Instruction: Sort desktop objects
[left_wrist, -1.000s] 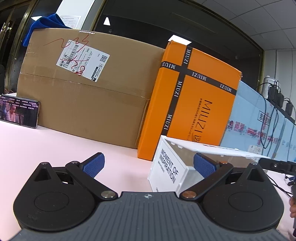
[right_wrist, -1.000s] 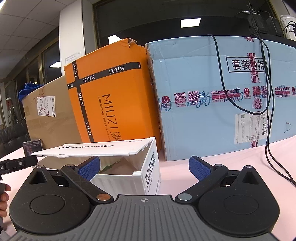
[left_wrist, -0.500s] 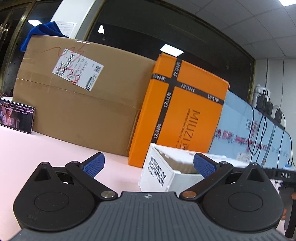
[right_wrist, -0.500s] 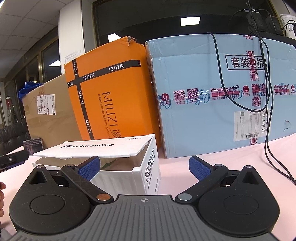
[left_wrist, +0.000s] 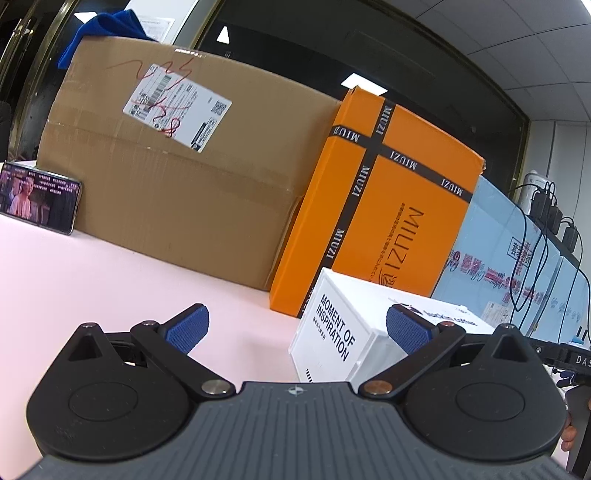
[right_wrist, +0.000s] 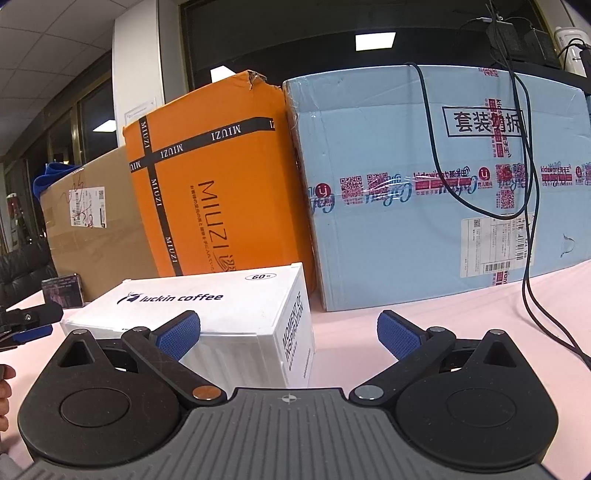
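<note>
A white "luckin coffee" box (right_wrist: 236, 317) stands on the pink table with its lid down flat. It also shows in the left wrist view (left_wrist: 343, 332), its "MOMENT OF INSPIRATION" side facing me. My left gripper (left_wrist: 295, 328) is open and empty, to the left of the box; its right finger overlaps the box's top in the view. My right gripper (right_wrist: 288, 332) is open and empty, just in front of the box's right end. The left gripper's tip (right_wrist: 29, 317) shows at the left edge of the right wrist view.
Three big boxes line the back of the table: brown cardboard (left_wrist: 177, 177), orange MIUZI (left_wrist: 384, 214) and light blue (right_wrist: 436, 192). A phone (left_wrist: 37, 199) playing video leans against the brown box. Black cables (right_wrist: 528, 258) hang over the blue box onto the table.
The white box's lid was raised and is now shut flat. The left wrist view has shifted and tilted a little; both grippers stay open.
</note>
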